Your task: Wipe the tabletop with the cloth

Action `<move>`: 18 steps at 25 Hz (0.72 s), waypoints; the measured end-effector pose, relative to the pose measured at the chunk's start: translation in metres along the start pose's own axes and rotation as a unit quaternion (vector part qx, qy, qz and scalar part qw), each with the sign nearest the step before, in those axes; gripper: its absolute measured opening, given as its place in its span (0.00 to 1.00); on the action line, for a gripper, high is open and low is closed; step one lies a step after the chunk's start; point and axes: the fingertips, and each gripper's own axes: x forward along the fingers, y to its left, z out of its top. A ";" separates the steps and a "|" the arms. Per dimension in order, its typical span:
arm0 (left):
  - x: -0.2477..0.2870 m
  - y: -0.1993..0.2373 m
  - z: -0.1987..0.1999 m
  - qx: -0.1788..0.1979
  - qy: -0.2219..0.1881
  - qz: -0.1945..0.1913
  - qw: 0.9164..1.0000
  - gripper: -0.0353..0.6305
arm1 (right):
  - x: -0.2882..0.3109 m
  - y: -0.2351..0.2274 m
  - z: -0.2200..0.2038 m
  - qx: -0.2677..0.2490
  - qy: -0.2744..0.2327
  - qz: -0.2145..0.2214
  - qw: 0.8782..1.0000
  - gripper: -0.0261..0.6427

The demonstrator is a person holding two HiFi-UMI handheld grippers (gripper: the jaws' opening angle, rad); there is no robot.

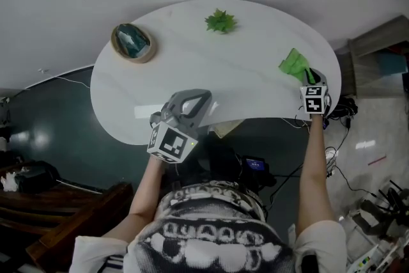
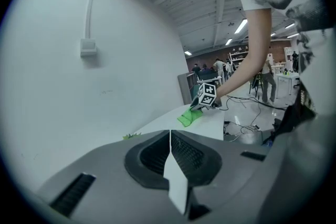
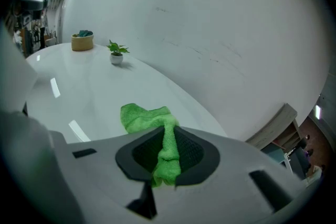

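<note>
Jaws of the right claw [image 3: 167, 136] are pinched tight on a strip of the bright green terry cloth [image 3: 144, 117]. The rest of the cloth lies bunched on the white oval desk [image 1: 243, 73] just ahead of the claw, close to the desk's right edge. The left claw [image 2: 170, 136] holds nothing, its jaws pressed together to a thin seam. It sits over the near edge of the desk, well apart from the cloth. A small green potted plant [image 1: 220, 22] stands near the far edge. A round tan bowl [image 1: 133, 43] with something teal inside rests by the far left edge.
</note>
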 end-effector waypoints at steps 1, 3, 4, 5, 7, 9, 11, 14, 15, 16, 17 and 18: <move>0.000 -0.001 0.000 0.000 0.000 -0.001 1.000 0.06 | -0.001 0.000 -0.001 0.002 -0.001 -0.001 1.000 0.11; -0.002 -0.003 -0.004 0.000 0.000 0.001 1.000 0.06 | -0.005 0.002 0.001 0.002 -0.006 -0.004 1.000 0.11; -0.003 -0.003 -0.005 0.000 0.000 0.000 1.000 0.06 | -0.008 0.004 0.004 0.001 -0.010 -0.005 1.000 0.11; -0.005 -0.004 -0.005 -0.001 0.001 -0.002 1.000 0.06 | -0.011 0.007 0.008 0.000 -0.016 -0.005 1.000 0.11; -0.011 -0.003 -0.006 -0.004 0.002 -0.002 1.000 0.06 | -0.017 0.014 0.019 -0.003 -0.031 -0.005 1.000 0.12; -0.017 0.001 -0.012 -0.007 0.002 0.008 1.000 0.06 | -0.022 0.025 0.031 -0.002 -0.044 -0.002 0.999 0.11; -0.025 0.005 -0.019 -0.010 0.003 0.017 1.000 0.06 | -0.027 0.038 0.046 0.004 -0.058 0.002 0.998 0.11; -0.043 0.011 -0.028 -0.015 0.006 0.027 1.000 0.06 | -0.036 0.067 0.073 0.009 -0.083 0.015 0.996 0.11; -0.051 0.013 -0.032 -0.017 0.008 0.031 0.999 0.06 | -0.039 0.079 0.083 0.008 -0.091 0.021 0.996 0.11; -0.059 0.015 -0.036 -0.020 0.009 0.035 0.999 0.06 | -0.042 0.091 0.094 0.006 -0.099 0.027 0.995 0.11; -0.067 0.018 -0.041 -0.023 0.010 0.041 0.999 0.06 | -0.045 0.104 0.105 0.006 -0.107 0.033 0.994 0.11; -0.076 0.021 -0.047 -0.026 0.011 0.046 0.999 0.06 | -0.048 0.117 0.116 0.007 -0.116 0.039 0.992 0.11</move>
